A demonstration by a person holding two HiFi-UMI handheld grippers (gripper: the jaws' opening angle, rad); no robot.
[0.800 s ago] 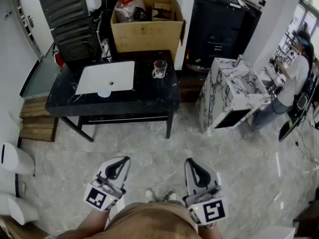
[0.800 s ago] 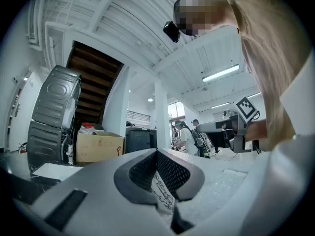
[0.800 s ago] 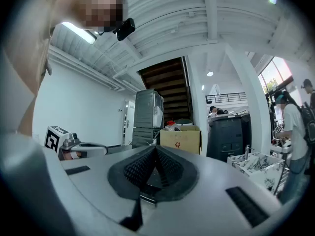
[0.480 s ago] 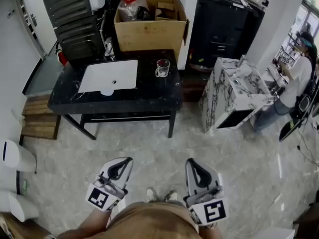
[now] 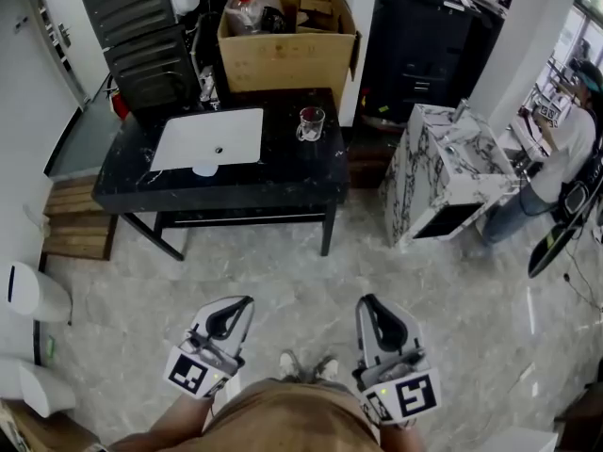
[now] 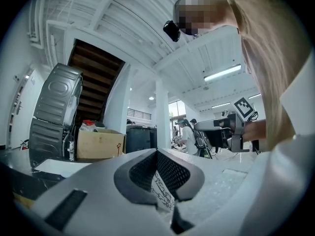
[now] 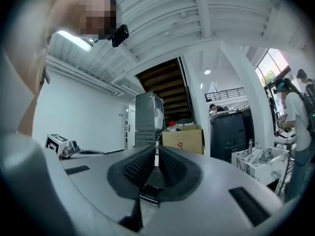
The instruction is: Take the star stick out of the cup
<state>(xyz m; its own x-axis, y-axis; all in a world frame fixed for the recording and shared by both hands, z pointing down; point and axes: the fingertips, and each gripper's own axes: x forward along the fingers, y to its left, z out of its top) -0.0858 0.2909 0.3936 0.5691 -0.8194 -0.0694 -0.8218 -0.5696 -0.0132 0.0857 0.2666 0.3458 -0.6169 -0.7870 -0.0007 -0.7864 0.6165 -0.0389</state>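
Left gripper [image 5: 232, 311] and right gripper [image 5: 375, 311] are both clenched on nothing, low at 6 o'clock. The cup [image 5: 310, 122] is on the black table [image 5: 283, 172], well off at 12. The stick is too small to see. I reckon I should close in first, then open one gripper above the rim.

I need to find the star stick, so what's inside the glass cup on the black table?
The glass cup on the black table shows something reddish inside. Its shape is too small to tell, and the cup's bottom cannot be made out.
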